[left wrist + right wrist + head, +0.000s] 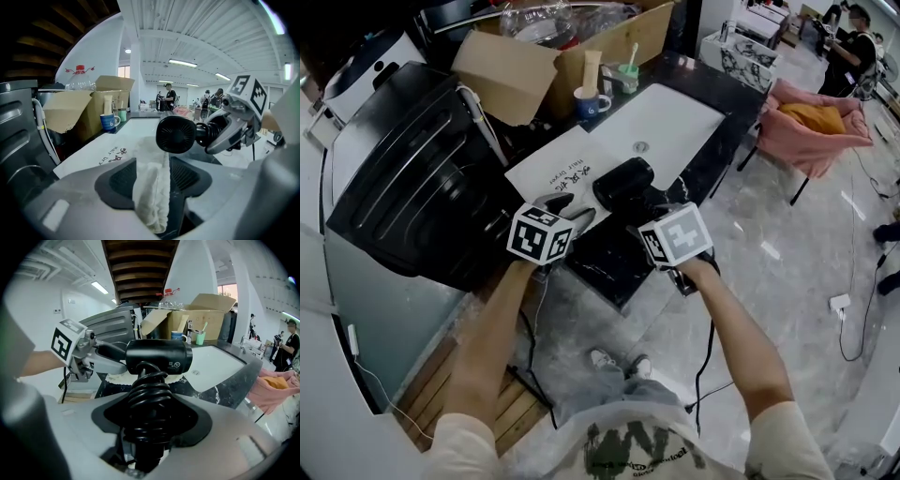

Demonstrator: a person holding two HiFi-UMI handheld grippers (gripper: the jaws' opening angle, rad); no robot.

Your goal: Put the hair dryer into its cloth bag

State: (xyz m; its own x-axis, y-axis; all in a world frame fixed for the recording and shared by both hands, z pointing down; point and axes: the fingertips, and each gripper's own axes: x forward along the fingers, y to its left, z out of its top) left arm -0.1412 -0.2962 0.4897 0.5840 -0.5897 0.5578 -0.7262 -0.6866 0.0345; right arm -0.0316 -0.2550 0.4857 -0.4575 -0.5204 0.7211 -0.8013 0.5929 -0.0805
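The black hair dryer [623,183] hangs just above the dark counter, its round rear grille [176,134] facing the left gripper view. My right gripper [664,211] is shut on the dryer's handle, which has the cord coiled round it [147,404]. The white cloth bag [555,167], printed with dark lettering, lies flat on the counter left of the dryer. My left gripper [567,206] is shut on a bunched edge of the bag [151,187]. In the right gripper view the left gripper [93,355] sits beside the dryer's body [159,357].
A white sink basin [670,127] lies behind the dryer. A blue mug [592,102] and an open cardboard box [544,61] stand at the back. A large black appliance [417,178] fills the left. A pink chair [816,131] stands to the right, with people beyond it.
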